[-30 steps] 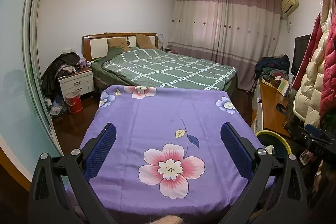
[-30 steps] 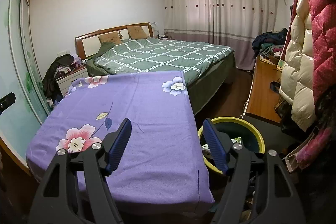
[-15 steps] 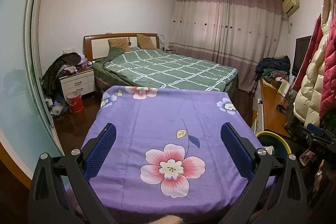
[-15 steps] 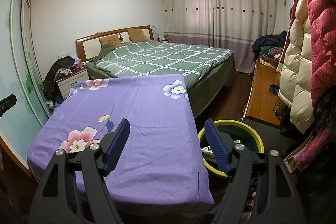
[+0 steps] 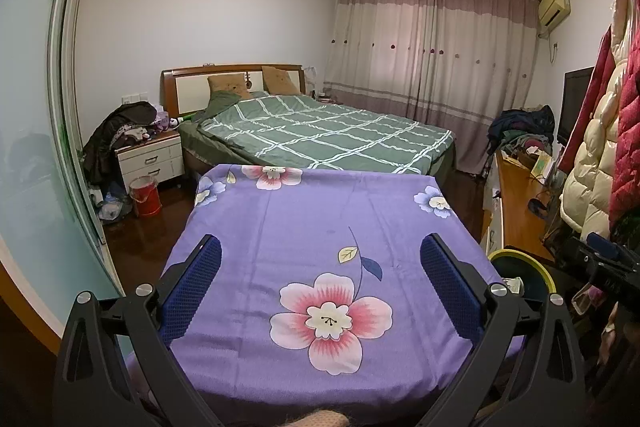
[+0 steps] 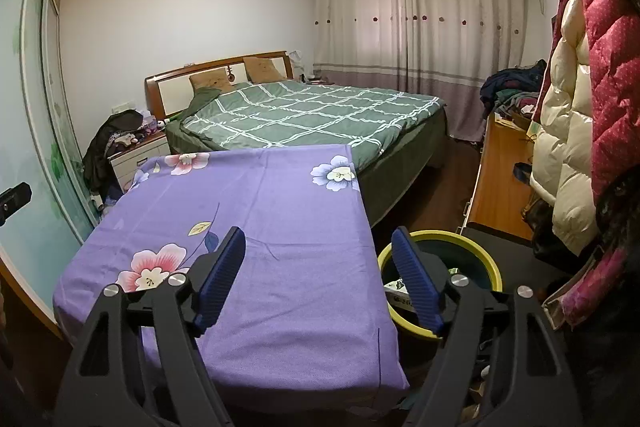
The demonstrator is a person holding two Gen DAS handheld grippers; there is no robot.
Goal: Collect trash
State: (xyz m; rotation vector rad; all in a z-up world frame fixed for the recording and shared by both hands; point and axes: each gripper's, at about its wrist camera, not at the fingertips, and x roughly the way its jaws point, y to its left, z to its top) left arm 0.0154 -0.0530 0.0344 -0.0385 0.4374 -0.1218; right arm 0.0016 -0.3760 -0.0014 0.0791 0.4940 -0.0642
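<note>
Right wrist view shows you the whole bedroom first: the green checked bed (image 6: 304,115) at twelve o'clock, the purple floral cloth (image 6: 260,227) spread flat over the table in front of you, seemingly cleared as your work surface; the yellow-rimmed bin (image 6: 490,263) sits on the floor at about four o'clock off the cloth's corner, just beside it, likely so a short swing drops trash in; scraps (image 6: 398,287) already lie inside. Your right gripper (image 6: 320,281) hangs over that corner, fingers apart with nothing between them; your left gripper (image 5: 320,291) hovers over the pink flower (image 5: 330,315), fingers wide apart, empty. No trash shows on the cloth itself; I judge the collecting is near done.
</note>
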